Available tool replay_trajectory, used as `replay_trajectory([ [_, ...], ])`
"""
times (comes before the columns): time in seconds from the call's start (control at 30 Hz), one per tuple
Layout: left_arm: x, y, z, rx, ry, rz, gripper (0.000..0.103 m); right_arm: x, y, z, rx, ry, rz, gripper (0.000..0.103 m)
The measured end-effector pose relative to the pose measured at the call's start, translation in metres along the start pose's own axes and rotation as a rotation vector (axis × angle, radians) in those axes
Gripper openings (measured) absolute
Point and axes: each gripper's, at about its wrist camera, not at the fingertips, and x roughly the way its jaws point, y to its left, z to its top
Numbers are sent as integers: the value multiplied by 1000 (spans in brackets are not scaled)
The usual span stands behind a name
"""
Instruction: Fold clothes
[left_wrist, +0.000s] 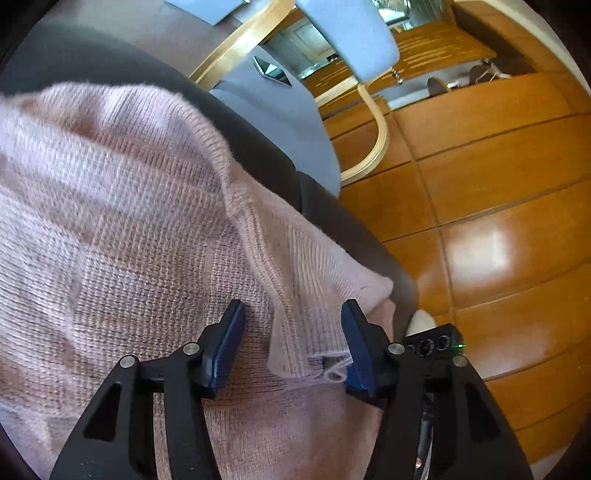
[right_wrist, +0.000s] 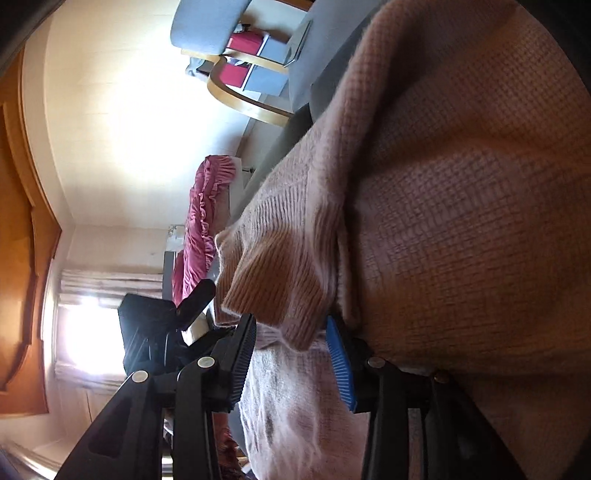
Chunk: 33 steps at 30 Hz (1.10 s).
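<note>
1. The left gripper (left_wrist: 293, 341) stands with its blue-padded jaws spread wide; a ribbed edge of the pale pink knitted sweater (left_wrist: 122, 229) hangs between them, brushing the right pad (left_wrist: 356, 347) but not pinched.
2. The right gripper (right_wrist: 291, 352) is likewise spread, a ribbed cuff of the sweater (right_wrist: 461, 206) drooping into its gap, unclamped.
3. Both seem placed to straddle a hem for a pinch, or have just let go; one moment fits either.
4. The sweater lies rumpled over the dark grey rounded tabletop (left_wrist: 258, 136), partly doubled, so no neat fold shows.
5. Beyond: a grey-cushioned bentwood chair (left_wrist: 354, 40) on orange wooden flooring (left_wrist: 498, 177).
</note>
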Motion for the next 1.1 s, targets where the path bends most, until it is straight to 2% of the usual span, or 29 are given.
replay_trajectory([
  [0.03,1,3,-2,2,-10,-9,49,4,-1,2,8,0,-2,39],
  [0.07,2,4,-4,13,-18,-6,37,6,-1,3,6,-7,3,39],
  [0.1,2,5,-7,27,-29,-4,30,7,1,4,-7,-18,6,39],
  [0.23,2,10,-13,101,-71,2,19,4,10,0,-191,-95,-48,9],
  [0.33,2,11,-13,135,-79,-9,12,9,3,-2,-236,-103,-37,5],
  [0.4,1,13,-15,142,-85,-34,8,8,-3,-1,-234,-110,2,4],
  [0.47,-5,12,-17,149,-83,-77,7,2,-7,-1,-232,-129,52,4],
  [0.63,-11,5,-19,176,-52,-50,7,-29,-10,6,-252,-207,185,4],
  [0.87,-19,-5,-23,215,-10,-11,7,-34,-28,17,-195,-174,150,4],
  [1.1,-8,-3,-32,249,44,44,7,-28,-23,20,-222,-166,105,5],
])
